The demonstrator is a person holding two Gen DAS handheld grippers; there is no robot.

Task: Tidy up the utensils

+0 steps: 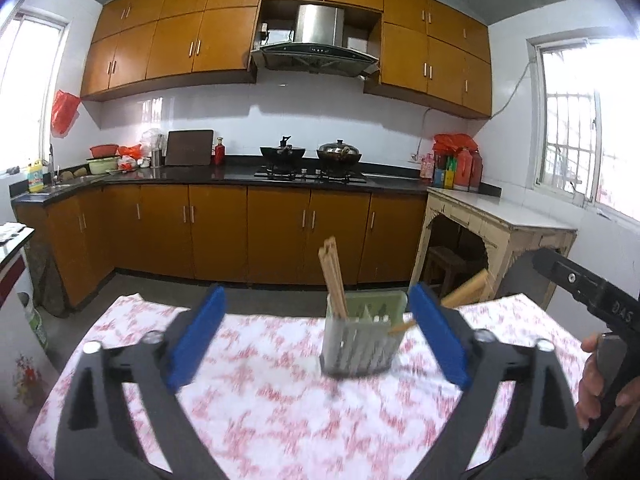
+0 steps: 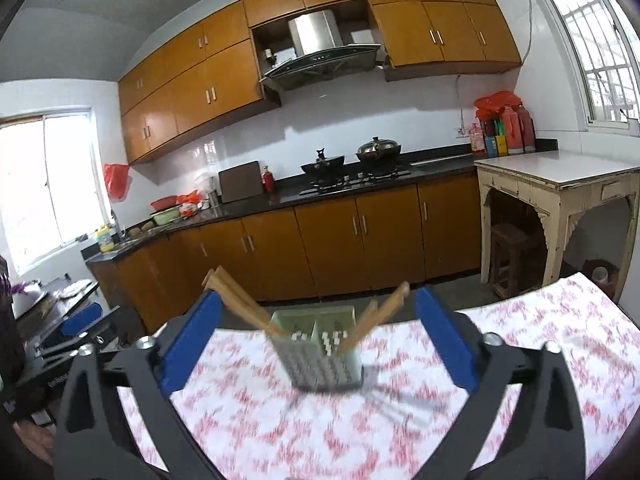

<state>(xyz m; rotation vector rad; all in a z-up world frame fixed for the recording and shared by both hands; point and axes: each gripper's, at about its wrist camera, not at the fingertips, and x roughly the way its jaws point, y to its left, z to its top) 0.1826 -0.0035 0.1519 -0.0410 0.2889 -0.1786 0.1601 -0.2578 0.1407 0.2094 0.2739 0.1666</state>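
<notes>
Wooden chopsticks (image 1: 334, 280) in a slotted plastic holder (image 1: 362, 340) on printed cloth (image 1: 260, 412).

The left claw (image 1: 316, 340) is showing black angular arms, silver round screws at the joints and blue rectangular fingers (image 1: 198, 336). The right claw (image 2: 316, 344) is wearing the same black frame, silver screws and blue fingers (image 2: 446, 342). Bare skin is showing on the right hand (image 1: 600, 384).

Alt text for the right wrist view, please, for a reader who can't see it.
Open right tongs with blue pads frame a pale green utensil holder standing on a red-and-white floral tablecloth. Wooden chopsticks lean out of its left and right sides. Behind is a kitchen with orange cabinets.
</notes>
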